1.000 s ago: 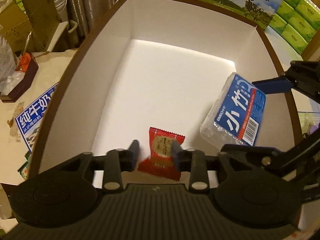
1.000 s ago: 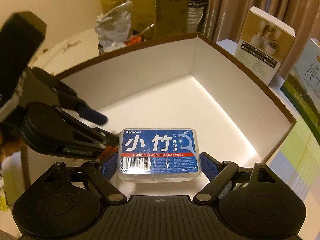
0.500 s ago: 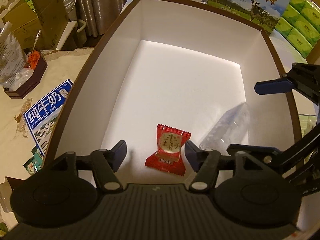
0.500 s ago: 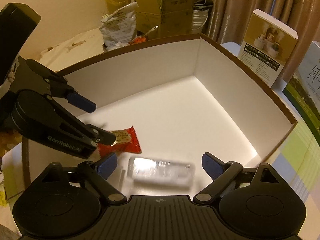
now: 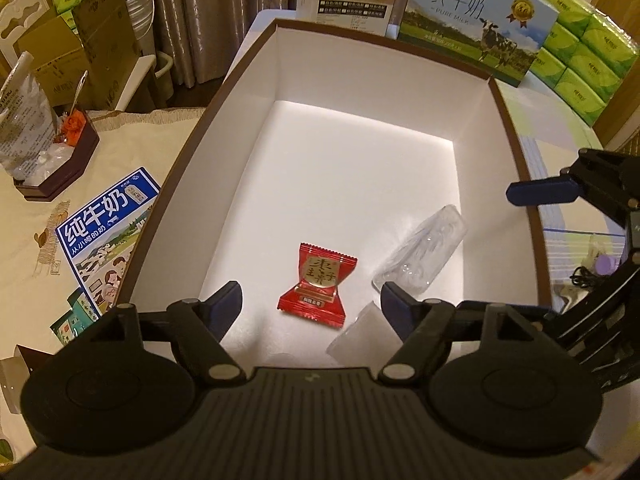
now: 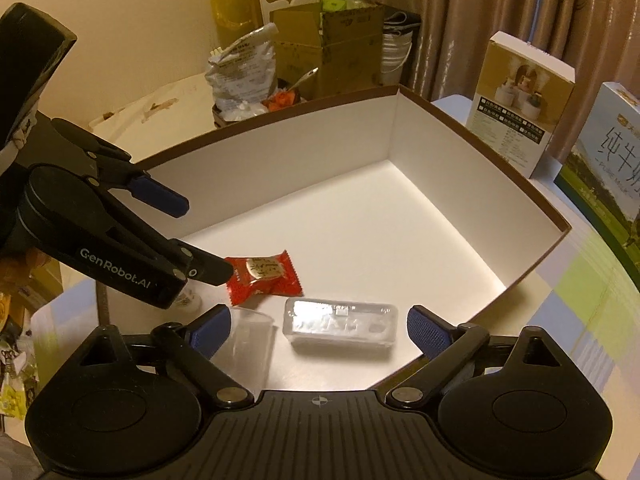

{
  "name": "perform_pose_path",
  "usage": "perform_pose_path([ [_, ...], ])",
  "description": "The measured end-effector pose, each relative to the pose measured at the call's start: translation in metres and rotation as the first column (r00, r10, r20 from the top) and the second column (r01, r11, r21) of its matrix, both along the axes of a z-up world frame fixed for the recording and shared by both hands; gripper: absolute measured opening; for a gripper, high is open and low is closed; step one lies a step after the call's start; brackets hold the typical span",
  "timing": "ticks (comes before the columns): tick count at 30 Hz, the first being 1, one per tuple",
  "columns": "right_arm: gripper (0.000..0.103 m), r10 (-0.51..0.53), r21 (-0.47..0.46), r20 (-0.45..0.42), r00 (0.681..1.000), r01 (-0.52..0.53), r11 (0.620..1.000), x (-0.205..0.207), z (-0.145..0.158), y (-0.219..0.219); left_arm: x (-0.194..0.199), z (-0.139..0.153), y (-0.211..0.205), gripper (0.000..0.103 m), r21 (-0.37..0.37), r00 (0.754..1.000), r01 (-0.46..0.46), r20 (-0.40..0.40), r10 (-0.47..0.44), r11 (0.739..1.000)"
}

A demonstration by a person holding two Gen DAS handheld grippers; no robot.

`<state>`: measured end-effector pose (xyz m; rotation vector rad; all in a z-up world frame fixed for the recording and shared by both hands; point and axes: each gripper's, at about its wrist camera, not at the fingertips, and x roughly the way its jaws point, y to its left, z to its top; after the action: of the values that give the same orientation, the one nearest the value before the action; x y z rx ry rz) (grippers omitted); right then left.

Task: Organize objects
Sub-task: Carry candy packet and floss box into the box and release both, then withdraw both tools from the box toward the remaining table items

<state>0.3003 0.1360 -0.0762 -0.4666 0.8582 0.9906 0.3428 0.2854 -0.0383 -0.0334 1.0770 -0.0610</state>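
Note:
A large white box with a brown rim (image 5: 172, 184) (image 6: 500, 152) holds a red candy packet (image 5: 318, 280) (image 6: 262, 278) and a clear plastic floss-pick case (image 5: 420, 258) (image 6: 340, 322), lying label down. A small clear plastic cup (image 5: 356, 334) (image 6: 250, 344) sits near the box's near edge. My left gripper (image 5: 312, 306) is open and empty above the candy. My right gripper (image 6: 318, 328) is open and empty above the case. The right gripper's blue fingertip (image 5: 540, 194) shows over the box's right wall.
Milk carton boxes (image 5: 476, 20) (image 6: 608, 176), a beige product box (image 6: 520, 100) and green tissue packs (image 5: 580, 44) stand behind the box. A blue milk leaflet (image 5: 104, 228) and a brown tray (image 5: 60, 160) lie on the tablecloth to the left. Cardboard boxes (image 6: 320, 44) stand further back.
Both grippers opened and pulled back upward. The candy packet and the floss-pick case were let go and now lie on the box floor, the case flipped label down.

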Motion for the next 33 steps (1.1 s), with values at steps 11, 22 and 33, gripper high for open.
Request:
perform_pose_path([
  [11,0.093,-0.045,0.065,0.0,0.999,0.045,0.997,-0.023,0.019,-0.017,-0.025,0.018,-0.008,0.074,0.0,1.0,-0.004,0.03,0.004,1.0],
  [22,0.093,-0.084,0.109,-0.013,0.996,0.084,0.99,-0.043,0.028,-0.037,-0.053,0.04,-0.018,0.075,0.01,0.996,-0.016,0.085,0.015,1.0],
  [33,0.093,-0.132,0.169,-0.034,0.991,0.136,0.976,-0.075,0.043,-0.084,-0.093,0.052,-0.048,0.077,-0.013,0.994,-0.004,0.111,0.006,1.0],
])
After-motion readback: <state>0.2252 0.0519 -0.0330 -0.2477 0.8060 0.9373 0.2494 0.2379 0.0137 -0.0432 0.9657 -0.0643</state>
